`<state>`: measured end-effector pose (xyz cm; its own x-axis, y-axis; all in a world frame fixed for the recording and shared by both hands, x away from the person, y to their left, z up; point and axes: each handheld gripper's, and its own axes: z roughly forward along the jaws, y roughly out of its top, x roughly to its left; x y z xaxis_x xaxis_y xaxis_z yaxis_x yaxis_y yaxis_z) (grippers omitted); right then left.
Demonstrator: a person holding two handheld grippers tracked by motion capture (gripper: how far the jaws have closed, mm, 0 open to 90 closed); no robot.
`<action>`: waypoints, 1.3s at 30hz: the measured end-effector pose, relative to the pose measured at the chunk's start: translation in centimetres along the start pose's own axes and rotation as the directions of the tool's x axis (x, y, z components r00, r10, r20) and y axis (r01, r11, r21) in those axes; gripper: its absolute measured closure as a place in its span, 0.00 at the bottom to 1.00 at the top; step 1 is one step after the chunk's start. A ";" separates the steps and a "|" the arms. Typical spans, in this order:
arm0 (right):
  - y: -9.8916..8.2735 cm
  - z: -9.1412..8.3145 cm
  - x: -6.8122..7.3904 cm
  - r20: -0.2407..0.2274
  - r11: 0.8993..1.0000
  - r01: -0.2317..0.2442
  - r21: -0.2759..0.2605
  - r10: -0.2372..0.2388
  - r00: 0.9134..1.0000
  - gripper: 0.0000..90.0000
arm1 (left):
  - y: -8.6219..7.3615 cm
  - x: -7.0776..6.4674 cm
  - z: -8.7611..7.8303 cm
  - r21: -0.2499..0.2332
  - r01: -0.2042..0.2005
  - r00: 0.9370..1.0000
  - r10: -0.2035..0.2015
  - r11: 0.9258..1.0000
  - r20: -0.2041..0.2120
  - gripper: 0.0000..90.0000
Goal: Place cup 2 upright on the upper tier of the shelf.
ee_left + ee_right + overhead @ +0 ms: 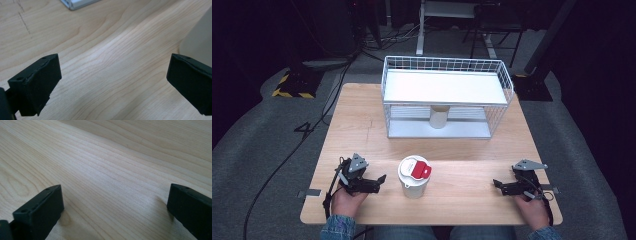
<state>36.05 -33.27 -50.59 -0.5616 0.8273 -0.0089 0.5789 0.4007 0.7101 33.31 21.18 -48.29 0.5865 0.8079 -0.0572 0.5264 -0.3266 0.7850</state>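
Note:
A white cup with a white lid and a red flap (414, 175) stands upright near the front middle of the wooden table (362, 120). My left gripper (379, 181) rests just left of that cup, jaws pointing toward it and standing open with bare wood between them (112, 82); the cup's pale wall (197, 42) shows at the right edge of the left gripper view. My right gripper (498, 185) lies near the front right, well apart from the cup, open over bare wood (115, 205).
A white wire basket shelf (447, 80) stands at the back middle of the table, with a pale cup (438, 117) upright under its top deck. A corner of its base (75, 3) shows in the left gripper view. Cables lie on the floor at left.

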 end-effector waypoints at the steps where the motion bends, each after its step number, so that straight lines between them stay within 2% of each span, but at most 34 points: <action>1: 0.0 0.0 0.0 0.001 1.000 0.000 0.000 0.000 1.000 0.00 | 0.1 -0.1 -0.2 -0.015 0.004 1.000 -0.004 1.000 0.004 0.00; 4: 0.0 0.0 0.0 0.001 1.000 0.000 0.000 0.000 1.000 0.00 | 0.1 -0.6 -0.9 -0.047 0.014 1.000 -0.014 0.999 0.018 0.00; 5: 0.0 0.0 0.0 0.001 1.000 0.000 0.000 0.000 1.000 0.00 | 0.1 -0.8 -1.3 -0.041 0.002 1.000 -0.002 0.999 0.016 0.00; 9: 0.0 0.0 0.0 0.001 1.000 0.000 0.000 0.000 1.000 0.00 | -0.1 -2.0 -2.5 -0.061 -0.004 1.000 0.005 0.998 0.025 0.01; 13: 0.0 0.0 0.0 0.002 1.000 -0.001 0.000 0.001 1.000 0.00 | 0.0 -3.1 -3.3 -0.075 -0.040 0.999 0.043 0.996 0.029 0.01; 19: 0.0 0.1 0.0 0.001 1.000 -0.003 -0.001 0.003 1.000 0.00 | 0.3 -4.6 -4.2 -0.095 -0.044 0.997 0.049 0.995 0.055 0.01; 20: 0.0 0.1 0.0 0.001 1.000 -0.003 -0.001 0.003 1.000 0.00 | 0.3 -5.0 -4.3 -0.102 -0.030 0.997 0.037 0.994 0.064 0.01; 23: 0.1 0.1 0.0 0.002 1.000 -0.005 -0.001 0.005 1.000 0.00 | 0.5 -5.7 -4.8 -0.126 -0.041 0.996 0.050 0.991 0.075 0.01; 27: 0.1 0.1 0.0 0.003 1.000 -0.006 0.000 0.006 1.000 0.00 | 0.7 -6.7 -5.0 -0.151 -0.048 0.993 0.064 0.987 0.099 0.01; 31: 0.1 0.1 0.0 0.003 1.000 -0.006 0.000 0.006 1.000 0.00 | 1.1 -7.4 -5.0 -0.190 -0.035 0.987 0.064 0.981 0.145 0.00; 39: 0.1 0.1 0.0 0.003 1.000 -0.006 0.000 0.006 1.000 0.00 | 1.5 -8.5 -3.5 -0.255 -0.028 0.976 0.082 0.967 0.204 0.00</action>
<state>36.13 -33.16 -50.60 -0.5565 0.8308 -0.0067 0.5824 0.3959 0.7100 26.94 15.50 -44.49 0.7406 0.6616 -0.1170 0.3354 -0.2132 0.9176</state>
